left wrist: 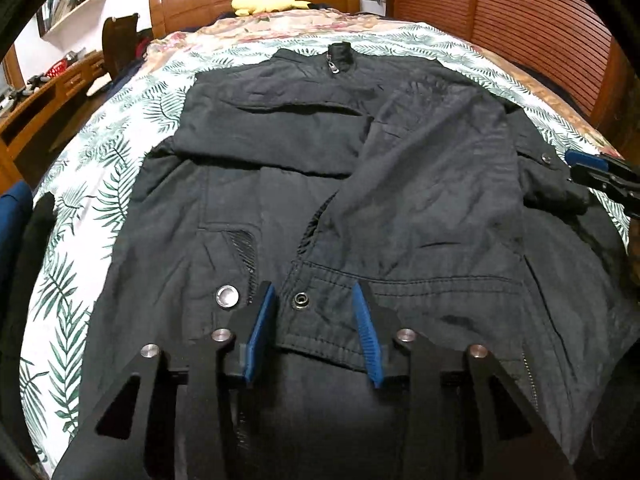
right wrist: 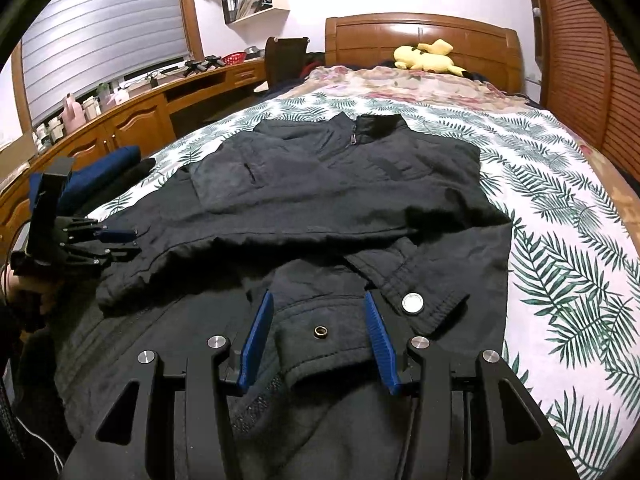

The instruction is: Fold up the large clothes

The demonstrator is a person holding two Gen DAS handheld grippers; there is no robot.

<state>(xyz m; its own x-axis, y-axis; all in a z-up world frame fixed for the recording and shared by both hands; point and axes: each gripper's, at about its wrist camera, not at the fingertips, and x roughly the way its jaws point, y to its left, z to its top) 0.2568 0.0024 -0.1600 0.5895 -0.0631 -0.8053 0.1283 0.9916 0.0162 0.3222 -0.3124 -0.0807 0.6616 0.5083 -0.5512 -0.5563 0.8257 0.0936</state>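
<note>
A black padded jacket [left wrist: 420, 168] lies face up on the bed, collar and zip pull [left wrist: 333, 66] at the far end. My left gripper [left wrist: 316, 306] is low over its near edge. Its blue pads [left wrist: 262, 324] stand apart astride a stitched band with a snap socket [left wrist: 300, 300], not pressing it. A silver snap [left wrist: 227, 296] sits just left of them. In the right wrist view my right gripper [right wrist: 318, 312] has a bunched cuff [right wrist: 320, 352] with a brass snap ring filling the gap between its pads [right wrist: 378, 340]. The left gripper [right wrist: 120, 244] shows there at the jacket's left edge.
The bed has a white sheet with green leaf print [right wrist: 560, 240] and a flowered quilt [right wrist: 400, 80] beyond. A yellow plush toy [right wrist: 426, 56] lies by the wooden headboard [right wrist: 420, 28]. A wooden desk [right wrist: 132, 120] runs along the left; dark folded clothes [right wrist: 120, 160] lie beside it.
</note>
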